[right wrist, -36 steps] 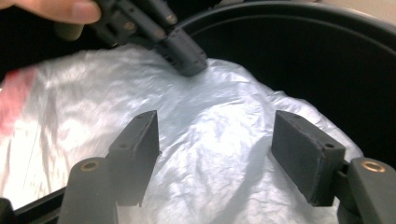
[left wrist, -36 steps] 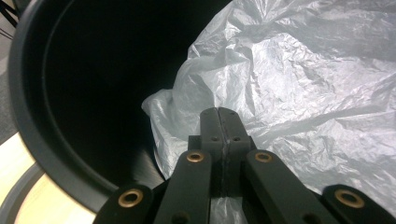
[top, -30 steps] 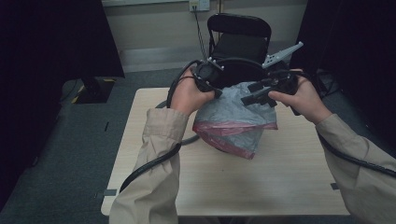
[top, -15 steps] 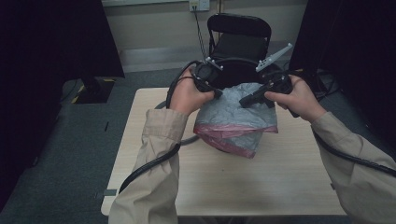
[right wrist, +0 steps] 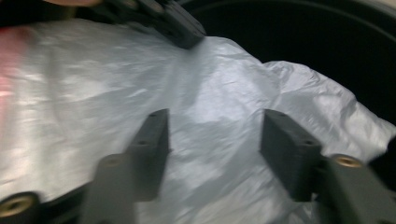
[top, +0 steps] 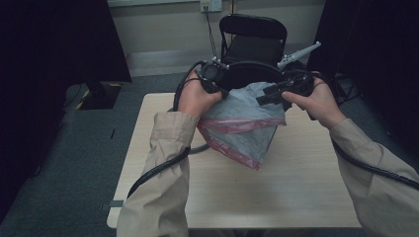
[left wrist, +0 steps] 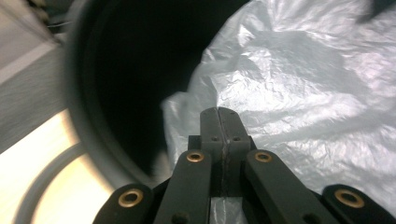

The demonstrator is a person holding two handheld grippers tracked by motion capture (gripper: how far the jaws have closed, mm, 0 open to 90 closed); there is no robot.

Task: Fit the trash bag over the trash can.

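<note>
- Looking down from the high view, a grey plastic bag [top: 242,126] with a red band hangs over the pale bench [top: 296,197], its top lifted toward a black bin [top: 254,74] at the bench's far edge. The left gripper [top: 220,89] sits at the bag's upper left corner and the right gripper [top: 269,97] at its upper right edge, each in one of the person's hands. A black chair [top: 253,37] stands behind the bench.
- In the left gripper view, the left gripper [left wrist: 223,126] has its jaws pressed together, with a fold of the plastic bag [left wrist: 303,102] running down between them, so they pinch the film. The rest of the bag spreads up and to the right of the jaws, and the bin's [left wrist: 126,70] dark mouth lies to their left.
- In the right gripper view, the right gripper [right wrist: 212,140] has its jaws spread; they have just been opening. The bag [right wrist: 210,116] lies behind and between the two jaws, with no pad visibly pressing on it. The left gripper's black tip rests on the bag's upper edge, and the bin's [right wrist: 303,32] dark interior lies above and to the right.
</note>
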